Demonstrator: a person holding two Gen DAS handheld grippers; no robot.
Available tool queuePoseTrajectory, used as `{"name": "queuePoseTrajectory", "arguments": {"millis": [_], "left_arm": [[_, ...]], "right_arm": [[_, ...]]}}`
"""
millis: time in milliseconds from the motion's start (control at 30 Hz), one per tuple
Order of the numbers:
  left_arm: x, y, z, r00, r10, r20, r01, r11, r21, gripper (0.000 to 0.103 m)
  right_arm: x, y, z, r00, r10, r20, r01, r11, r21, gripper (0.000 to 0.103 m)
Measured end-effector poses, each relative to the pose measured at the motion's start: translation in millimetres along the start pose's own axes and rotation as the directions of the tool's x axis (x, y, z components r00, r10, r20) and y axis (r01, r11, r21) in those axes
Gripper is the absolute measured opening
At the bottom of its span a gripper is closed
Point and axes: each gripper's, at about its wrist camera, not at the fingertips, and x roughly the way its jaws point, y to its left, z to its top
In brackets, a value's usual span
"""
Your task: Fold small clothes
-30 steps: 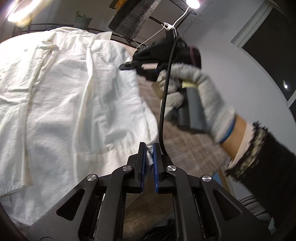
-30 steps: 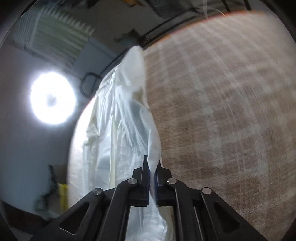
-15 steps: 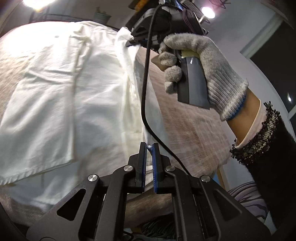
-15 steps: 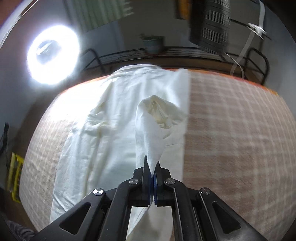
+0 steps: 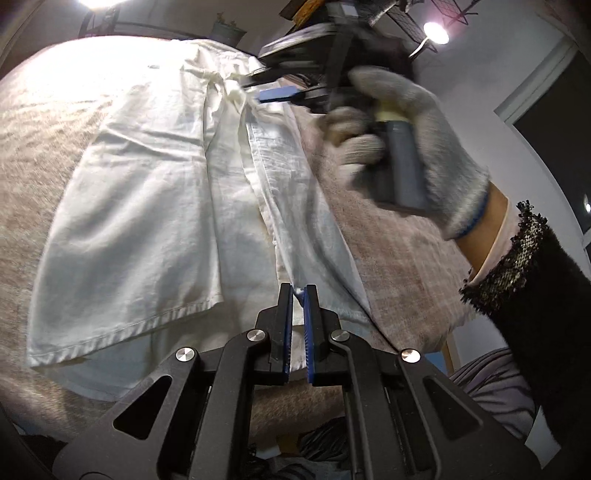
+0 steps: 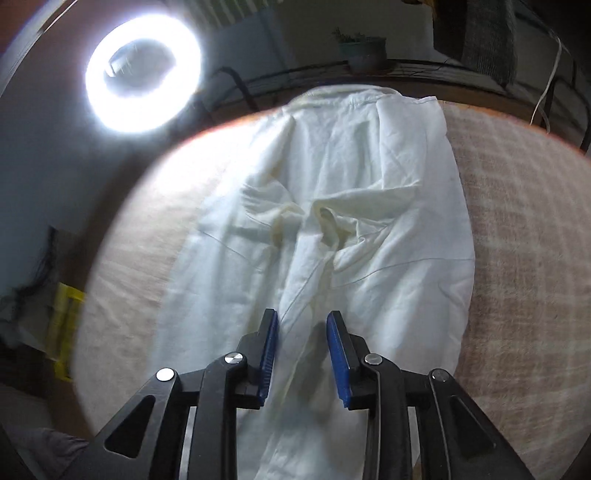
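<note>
A white shirt [image 5: 155,206] lies spread on a table covered with a brown checked cloth [image 5: 399,258], one side panel folded over the middle so that a long fold runs down its length. In the right wrist view the shirt [image 6: 369,206] fills the middle of the table, rumpled into creases at its centre. The left gripper [image 5: 298,291] is closed on a thin bit of the shirt's near edge, the white fabric pinched between its blue pads. The right gripper [image 6: 301,321] has just been opening; its jaws stand apart above the shirt with no fabric between the pads. In the left wrist view that right gripper [image 5: 258,86] sits at the shirt's far end, one blue pad showing just beside a bunched bit of fabric, held by a hand in a grey knit glove [image 5: 417,147] with a dark fuzzy sleeve [image 5: 535,332] behind it; the hand is blurred. Beyond the table stand a ring light [image 6: 144,74], a dark metal rail [image 6: 369,70] and a potted plant [image 6: 362,48]. A grey cloth [image 6: 480,33] hangs at the top right, cut off by the frame. A yellow object [image 6: 66,325] at the left below the table is too blurred to make out.
</note>
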Motion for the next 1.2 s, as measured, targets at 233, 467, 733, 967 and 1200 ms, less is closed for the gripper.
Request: {"name": "queuePoseTrajectory", "arguments": {"millis": [233, 467, 733, 967, 1200], "left_arm": [[-20, 1, 2, 1.0, 0.015, -0.006, -0.014, 0.999, 0.045, 0.003], [-45, 15, 12, 0.999, 0.05, -0.018, -0.048, 0.991, 0.125, 0.003], [-37, 12, 52, 0.997, 0.082, 0.012, -0.083, 0.982, 0.172, 0.003], [-5, -3, 100, 0.994, 0.113, 0.004, -0.11, 0.951, 0.289, 0.003], [53, -33, 133, 0.989, 0.145, -0.019, -0.123, 0.893, 0.432, 0.003]], "right_arm": [[-82, -33, -47, 0.996, -0.05, 0.077, 0.048, 0.999, 0.024, 0.029], [-82, -60, -140, 0.997, 0.044, -0.059, -0.036, 0.991, 0.13, 0.039], [-80, -69, -185, 0.977, 0.203, -0.068, -0.181, 0.954, 0.24, 0.043], [-65, -75, -198, 0.938, 0.342, -0.055, -0.307, 0.895, 0.325, 0.006], [-80, -52, -209, 0.978, 0.208, -0.034, -0.192, 0.946, 0.261, 0.002]]}}
